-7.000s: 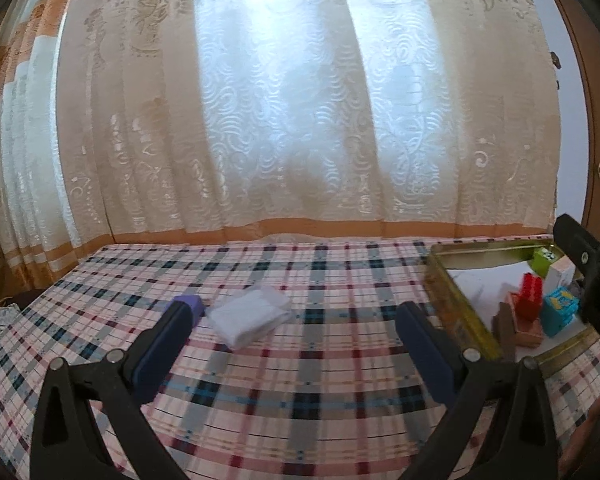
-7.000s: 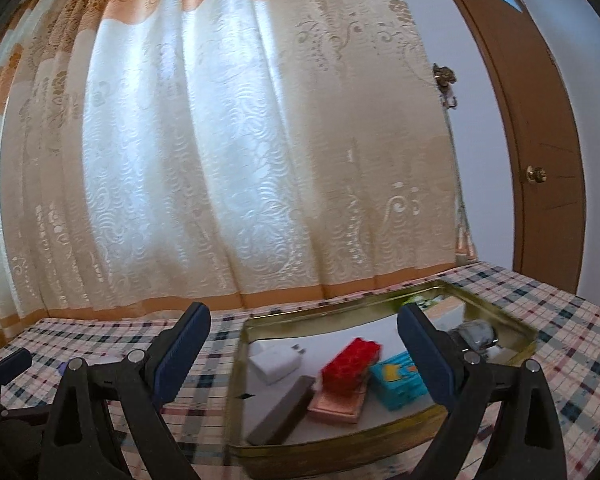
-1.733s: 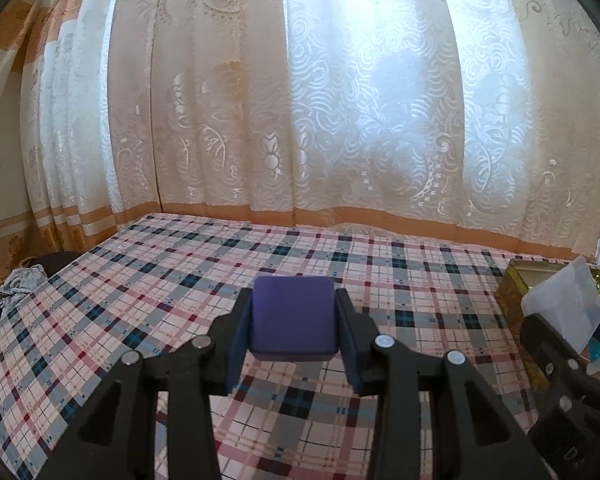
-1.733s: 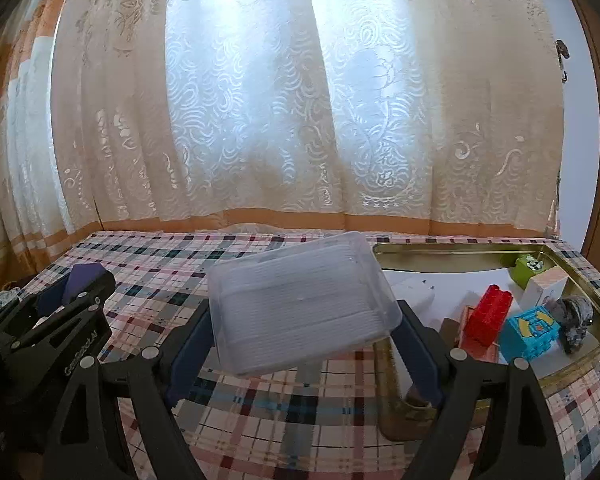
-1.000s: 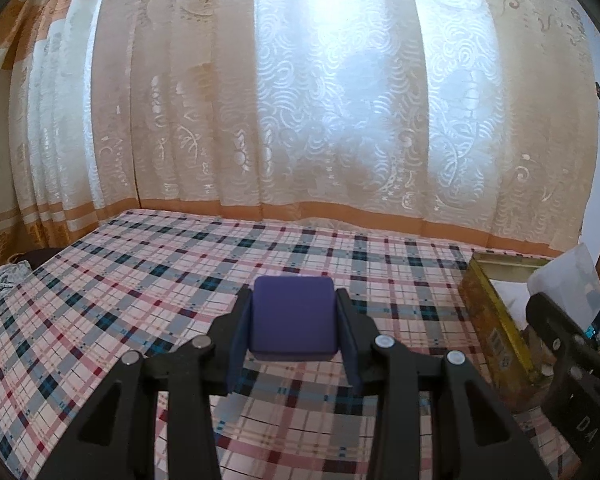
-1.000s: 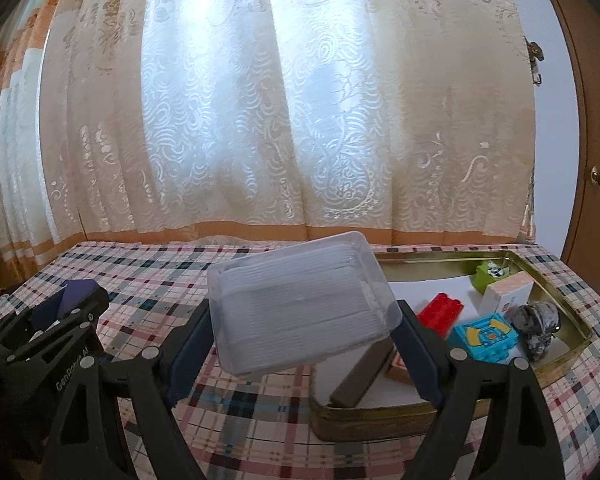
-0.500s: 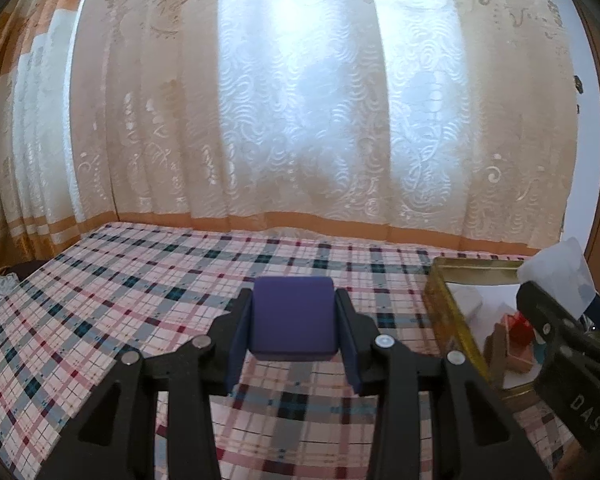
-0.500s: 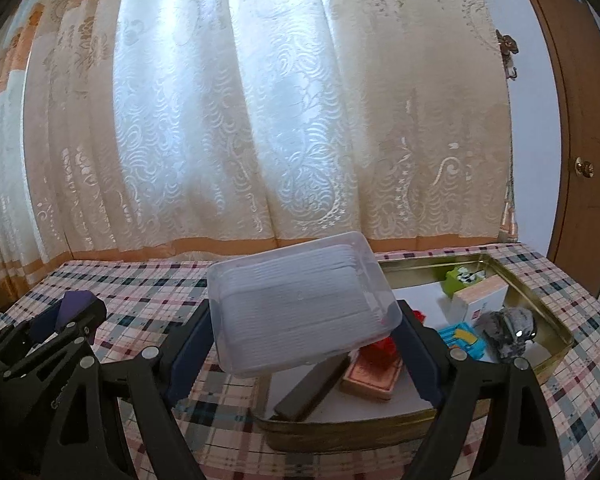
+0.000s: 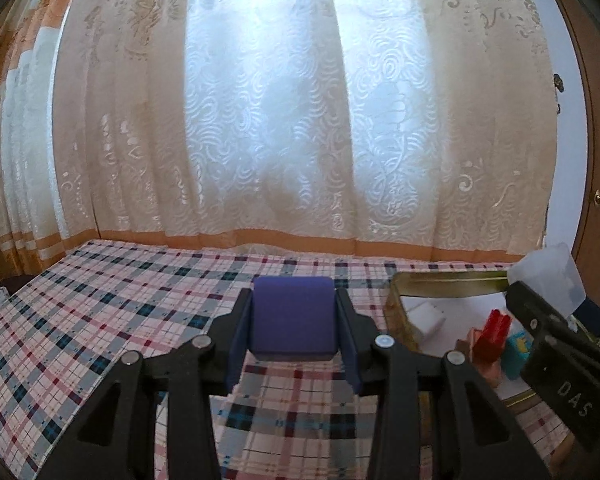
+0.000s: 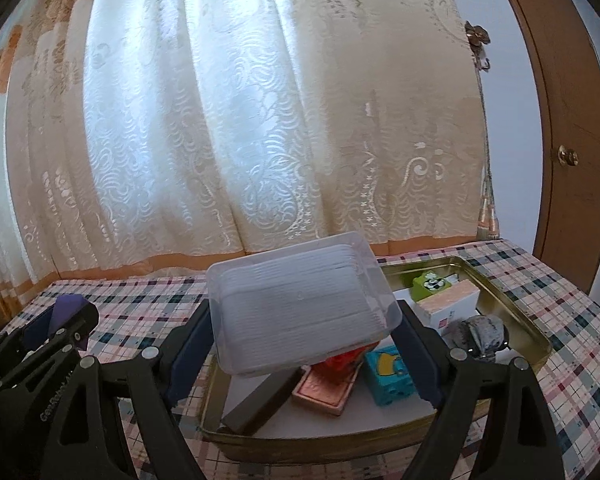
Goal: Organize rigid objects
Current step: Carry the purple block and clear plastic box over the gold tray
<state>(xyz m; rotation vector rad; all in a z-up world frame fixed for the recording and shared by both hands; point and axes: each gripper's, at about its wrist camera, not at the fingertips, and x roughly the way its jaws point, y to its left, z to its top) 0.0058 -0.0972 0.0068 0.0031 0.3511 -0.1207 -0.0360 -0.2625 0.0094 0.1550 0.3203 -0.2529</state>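
My left gripper (image 9: 294,334) is shut on a purple block (image 9: 293,318) and holds it above the plaid cloth, left of the gold tin tray (image 9: 444,278). My right gripper (image 10: 304,354) is shut on a clear plastic box (image 10: 300,300) of white pads and holds it over the left part of the tray (image 10: 512,304). The left gripper with the purple block (image 10: 70,306) shows at the left of the right wrist view. The right gripper's finger and the clear box (image 9: 552,276) show at the right of the left wrist view.
The tray holds a white adapter (image 9: 424,316), a red brick (image 9: 496,332), a cyan cube (image 10: 390,370), a pink flat box (image 10: 324,390), a dark bar (image 10: 260,404), a green cube (image 10: 430,282), a white carton (image 10: 450,300) and a grey toy (image 10: 478,332). Curtains hang behind; a wooden door (image 10: 568,120) stands right.
Both grippers have swung right toward the tray, each keeping its object. The clear box now hangs over the tray's left part.
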